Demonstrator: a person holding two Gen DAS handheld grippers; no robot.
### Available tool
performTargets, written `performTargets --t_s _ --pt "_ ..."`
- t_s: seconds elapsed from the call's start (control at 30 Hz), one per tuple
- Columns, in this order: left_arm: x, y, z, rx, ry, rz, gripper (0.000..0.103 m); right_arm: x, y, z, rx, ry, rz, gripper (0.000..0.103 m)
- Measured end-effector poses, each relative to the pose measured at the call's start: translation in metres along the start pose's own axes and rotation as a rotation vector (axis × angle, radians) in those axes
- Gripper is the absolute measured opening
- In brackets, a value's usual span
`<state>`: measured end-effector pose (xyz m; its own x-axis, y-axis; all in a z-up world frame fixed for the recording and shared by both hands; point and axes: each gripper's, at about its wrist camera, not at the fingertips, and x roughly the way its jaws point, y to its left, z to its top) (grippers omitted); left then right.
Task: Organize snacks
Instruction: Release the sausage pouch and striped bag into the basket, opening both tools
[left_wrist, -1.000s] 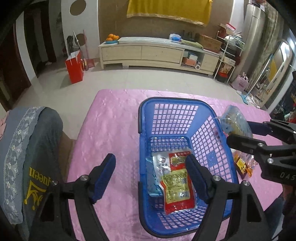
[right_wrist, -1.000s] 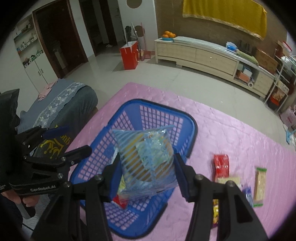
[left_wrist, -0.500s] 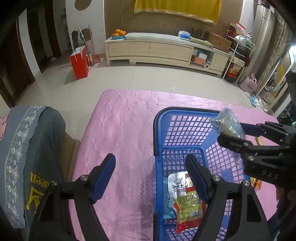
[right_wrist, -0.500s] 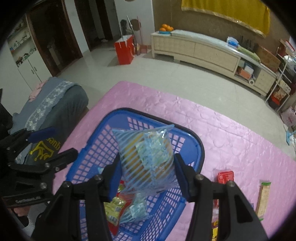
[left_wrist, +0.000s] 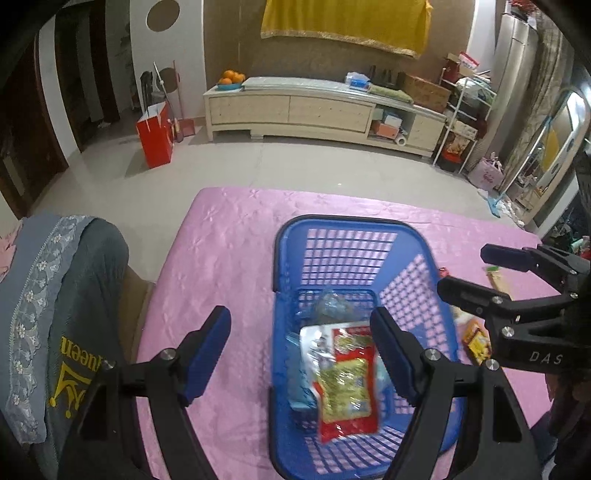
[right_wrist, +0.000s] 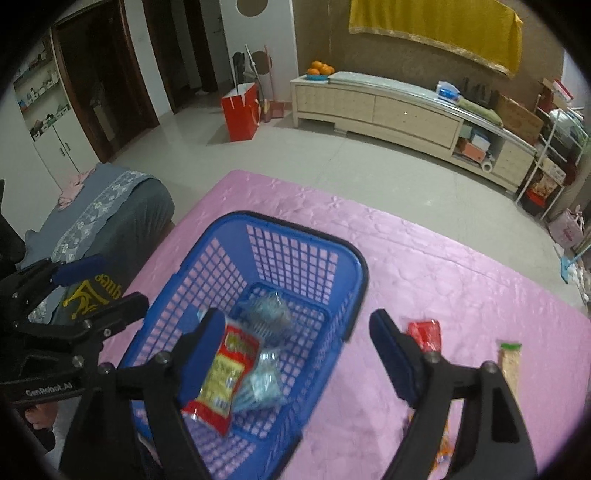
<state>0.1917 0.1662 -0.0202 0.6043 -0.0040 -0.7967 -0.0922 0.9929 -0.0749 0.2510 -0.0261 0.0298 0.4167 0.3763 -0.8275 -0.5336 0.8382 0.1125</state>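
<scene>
"GenRobot.AI" printed on left claw (right_wrist: 99, 291), "DAS" on right claw (left_wrist: 465, 273), "Queen" on grey cloth (left_wrist: 74, 354); both claws apart and empty, right one widening; snack packets (right_wrist: 221, 373) inside blue basket (right_wrist: 295, 229) on pink surface (right_wrist: 424, 266).

The blue basket (right_wrist: 354, 269) stands open at the top, its mesh walls rising on all sides, so entry is from above only. Its floor is partly taken: a red and yellow snack packet (right_wrist: 221, 380) lies toward the near end, a clear striped bag (right_wrist: 267, 314) toward the far end, and a pale blue packet (right_wrist: 260, 384) sits between them. Left of the basket the pink tabletop (left_wrist: 221, 258) is bare up to a grey draped chair (left_wrist: 74, 295) at the table's edge. Beyond the basket the cloth is also free. Right of the basket, a red packet (right_wrist: 424, 334), a long green-topped bar (right_wrist: 509, 365) and an orange packet (left_wrist: 476, 341) lie scattered on the cloth.
</scene>
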Motion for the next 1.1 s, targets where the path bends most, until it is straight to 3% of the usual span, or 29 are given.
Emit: performTargets --t_s 0.53,1.1 --pt "-0.059 -0.068 -0.023 0.086 -0.054 -0.069 0.079 -0.082 -0.028 -0.047 0.059 -0.057 -0.049 0.084" --pt "-0.077 -0.166 -0.039 0.22 -0.059 -0.124 0.08 -0.131 -0.087 -0.109 0.166 -0.078 -0.104 0.084"
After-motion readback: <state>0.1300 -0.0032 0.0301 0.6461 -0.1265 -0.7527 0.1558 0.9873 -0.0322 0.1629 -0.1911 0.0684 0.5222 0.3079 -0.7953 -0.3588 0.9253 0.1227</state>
